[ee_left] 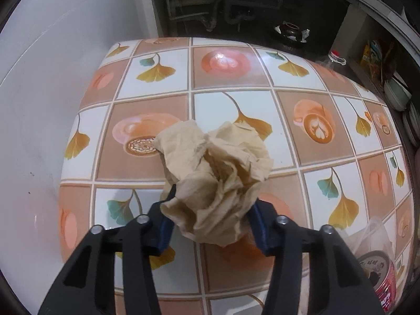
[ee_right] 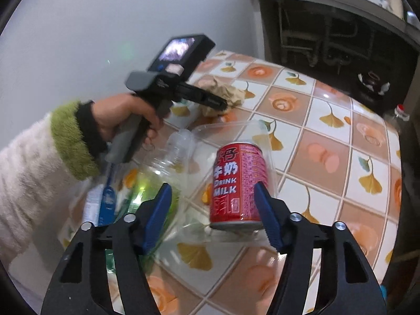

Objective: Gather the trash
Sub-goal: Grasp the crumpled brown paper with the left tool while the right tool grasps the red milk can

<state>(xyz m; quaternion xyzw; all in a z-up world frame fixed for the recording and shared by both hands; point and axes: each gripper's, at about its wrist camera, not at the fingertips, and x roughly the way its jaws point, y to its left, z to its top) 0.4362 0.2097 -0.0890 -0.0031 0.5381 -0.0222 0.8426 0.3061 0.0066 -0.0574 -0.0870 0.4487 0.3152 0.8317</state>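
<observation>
The left hand-held gripper (ee_left: 211, 204) pinches a crumpled beige paper napkin (ee_left: 218, 176) over the tile-patterned worktop (ee_left: 236, 78); the right hand-held gripper (ee_right: 212, 197) is spread around an upright red milk can (ee_right: 237, 183) inside a clear plastic container (ee_right: 204, 136)

A: Any lettering to read?

B: Only on the red can (ee_right: 237, 183), standing just ahead of the right gripper (ee_right: 214, 210), nearer its right-hand finger. White capitals say "DRINK MILK".

A: Anything above that?

B: Large white Chinese characters, "牛奶" among them, with a panel of tiny print beside them too small to make out.

A: And past the left gripper (ee_left: 210, 204)?

B: The same can (ee_left: 378, 275) shows off to its right, its lettering unreadable.
</observation>
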